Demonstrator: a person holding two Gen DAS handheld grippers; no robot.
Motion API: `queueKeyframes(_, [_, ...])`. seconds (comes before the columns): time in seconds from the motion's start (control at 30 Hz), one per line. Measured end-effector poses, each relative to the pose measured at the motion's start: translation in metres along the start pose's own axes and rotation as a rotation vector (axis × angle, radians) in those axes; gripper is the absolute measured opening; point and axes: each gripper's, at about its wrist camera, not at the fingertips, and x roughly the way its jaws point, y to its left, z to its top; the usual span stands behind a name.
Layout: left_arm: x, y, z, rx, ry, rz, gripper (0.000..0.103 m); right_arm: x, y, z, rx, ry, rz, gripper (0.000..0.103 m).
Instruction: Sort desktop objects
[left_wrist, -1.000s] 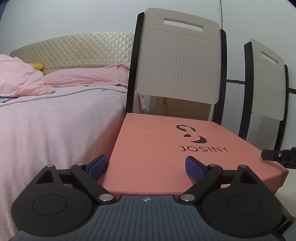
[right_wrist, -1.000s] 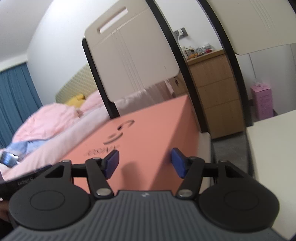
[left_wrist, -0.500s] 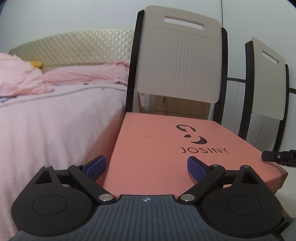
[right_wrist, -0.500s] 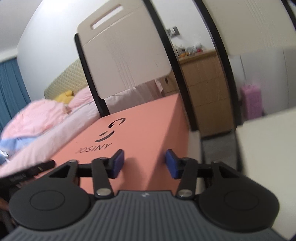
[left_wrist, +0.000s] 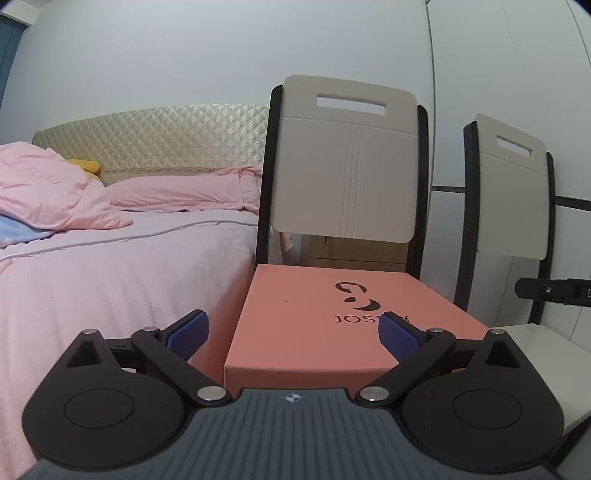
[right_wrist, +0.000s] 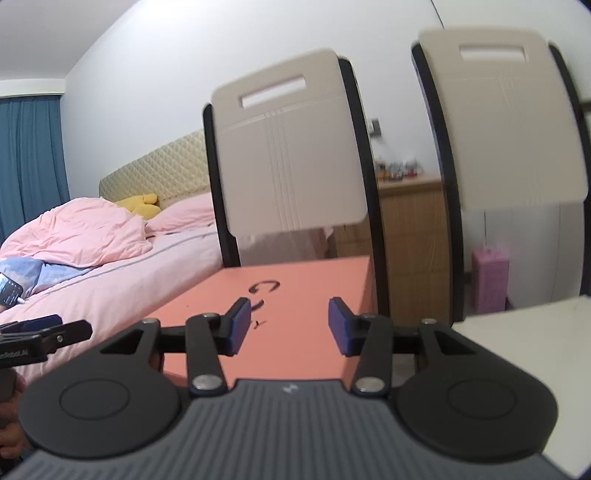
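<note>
The pink box (left_wrist: 325, 317) lay on a chair (left_wrist: 347, 177) seat beside the bed (left_wrist: 110, 273). We held the left hand-held gripper (left_wrist: 291, 332) spread wide before it, and the right hand-held gripper (right_wrist: 288, 325) likewise spread, pinching nothing.

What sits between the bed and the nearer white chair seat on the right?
The salmon JOSINY box, flat and closed, fills that stretch: the bed lies left of it, the white seat right. The left wrist view shows it best.

Home bedroom. Bed (left_wrist: 110, 266) with quilted headboard (left_wrist: 155, 140) and pink pillows (left_wrist: 184, 192); two chairs (left_wrist: 347, 173) beside the bed; wooden dresser (right_wrist: 410, 221) behind the chairs; blue curtain (right_wrist: 29, 155).
</note>
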Motion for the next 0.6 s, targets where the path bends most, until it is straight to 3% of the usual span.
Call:
queueKeyframes(0.13, [-0.016,-0.002,0.0,-0.001,-0.033,-0.004,0.103,-0.017,0.011,-0.001,-0.019,-0.03,0.003,0.051])
queueKeyframes(0.6, [-0.028,-0.003,-0.014,0.004,-0.095,-0.003,0.103,-0.045,0.045,-0.041,-0.056,-0.097,-0.06,0.096])
